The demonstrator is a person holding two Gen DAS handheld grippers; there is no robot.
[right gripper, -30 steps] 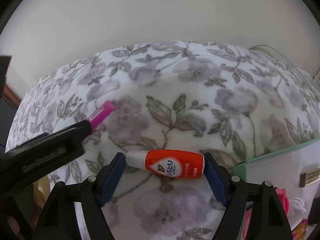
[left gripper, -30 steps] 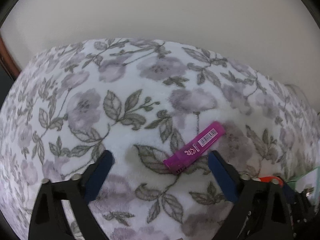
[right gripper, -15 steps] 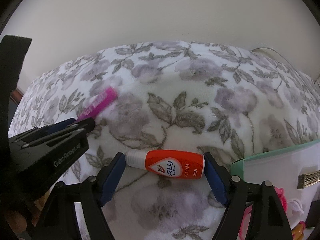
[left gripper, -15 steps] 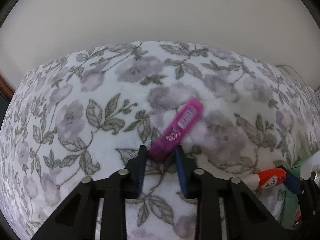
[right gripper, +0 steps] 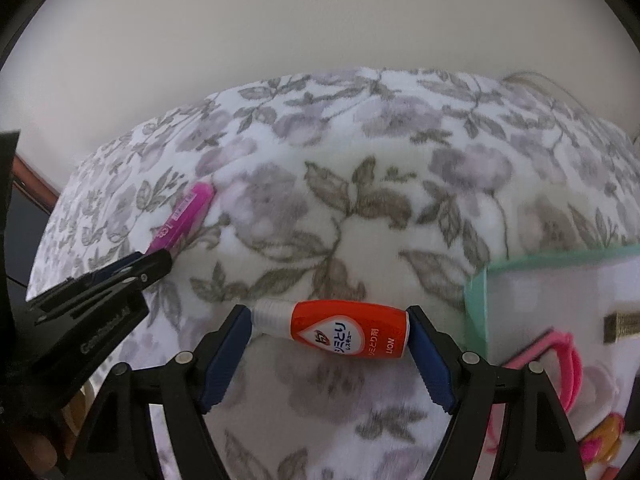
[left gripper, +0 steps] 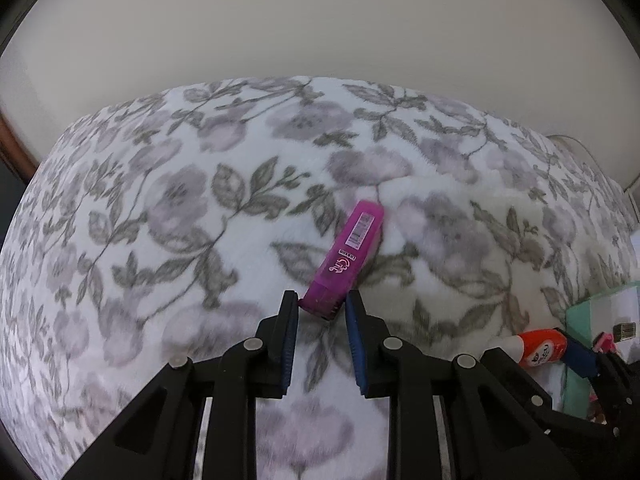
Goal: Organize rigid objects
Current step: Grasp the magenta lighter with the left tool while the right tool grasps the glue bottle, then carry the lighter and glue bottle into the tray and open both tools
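The left gripper (left gripper: 322, 307) was clamped on the near end of a flat magenta plastic lighter (left gripper: 347, 258). The right gripper (right gripper: 330, 330) gripped an orange plastic bottle with a white cap (right gripper: 340, 330) endwise above the floral fleece blanket (right gripper: 360, 200).

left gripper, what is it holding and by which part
The left gripper holds the flat magenta plastic lighter by its near end, having just closed on it.

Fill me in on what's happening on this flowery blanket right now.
A person is tidying small items with two handheld grippers. The left gripper has just closed on the near end of a magenta highlighter, the rest of which points away over the floral blanket. The right gripper clamps an orange stain remover bottle end to end, beside a green-rimmed storage box holding pink items.
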